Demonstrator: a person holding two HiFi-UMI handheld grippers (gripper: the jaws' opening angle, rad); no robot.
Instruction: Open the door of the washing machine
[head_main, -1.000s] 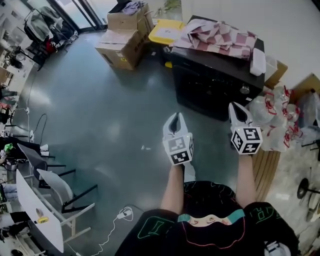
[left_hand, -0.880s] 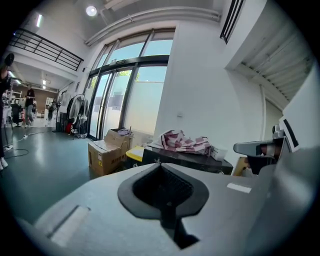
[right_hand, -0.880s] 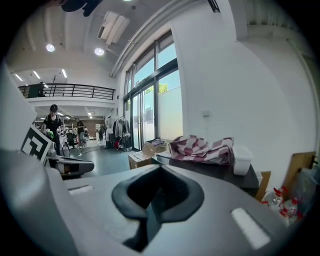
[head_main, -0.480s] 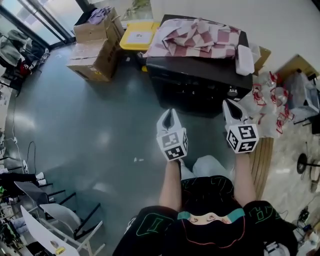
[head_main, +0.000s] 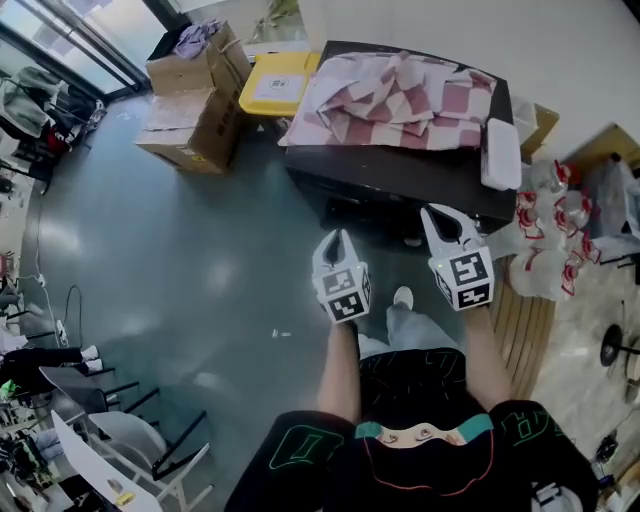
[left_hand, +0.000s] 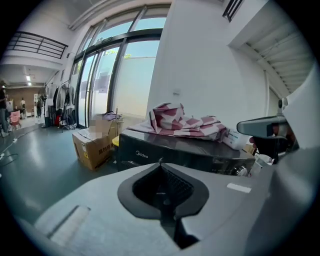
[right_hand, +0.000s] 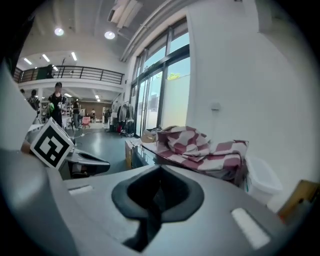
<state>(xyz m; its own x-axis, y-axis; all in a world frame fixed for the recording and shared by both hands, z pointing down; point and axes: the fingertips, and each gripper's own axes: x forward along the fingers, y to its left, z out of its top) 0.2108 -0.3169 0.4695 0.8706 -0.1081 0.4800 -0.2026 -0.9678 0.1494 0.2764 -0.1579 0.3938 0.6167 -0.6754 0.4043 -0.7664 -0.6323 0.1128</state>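
We hold the left claw (head_main: 338, 238) and the right claw (head_main: 433, 215) closed and empty near the washing machine (head_main: 400, 188), since we judge there is nothing to grip yet

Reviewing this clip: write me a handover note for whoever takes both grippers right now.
Left gripper: shut, empty, held in front of the washing machine, not touching it.
Right gripper: shut, empty, near the machine's front right; no contact seen.
Machine: black, with a checkered cloth and a white tub on top.
Done: nothing; no door stands swung out.
Left: probably get down to the front, find the door's grip, pull it open.
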